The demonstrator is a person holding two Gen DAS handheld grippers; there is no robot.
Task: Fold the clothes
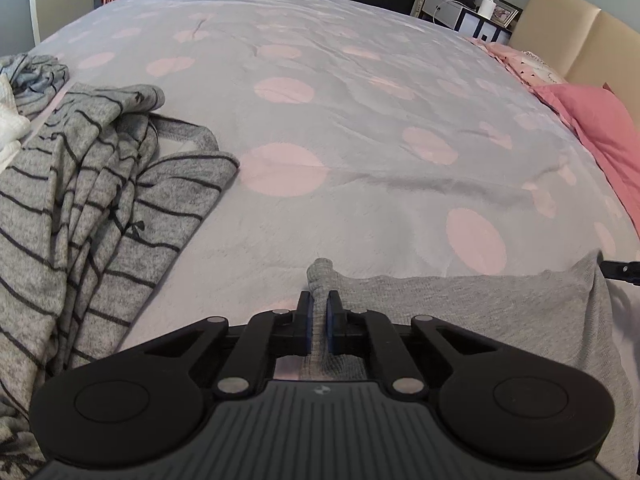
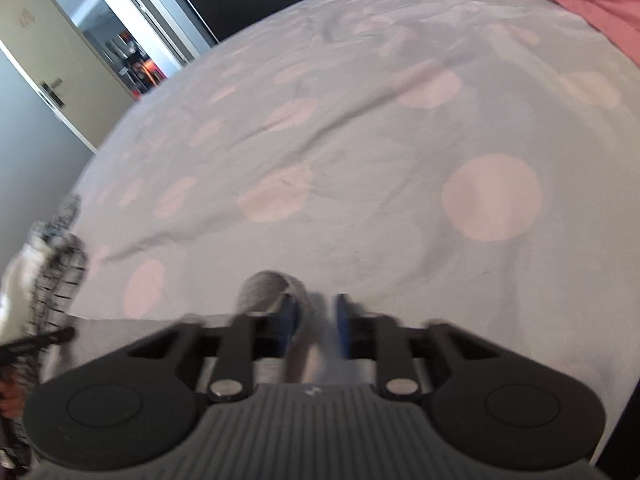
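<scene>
Polka-dot bedspread (image 1: 360, 120), pink pillow (image 1: 592, 120), nightstand (image 1: 452, 12), door (image 2: 60, 60).

My left gripper (image 1: 319, 312) is matte black, with blue pads (image 1: 308, 316), silver pivot pins and two round discs beside a ribbed grey housing bearing a small logo. My right gripper (image 2: 316, 320) looks identical, though blur hides detail.

Both grippers (image 1: 319, 309) (image 2: 316, 320) apparently clamped.

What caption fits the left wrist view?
Left gripper pinching plain grey garment on dotted bedspread, striped clothes piled alongside.
</scene>
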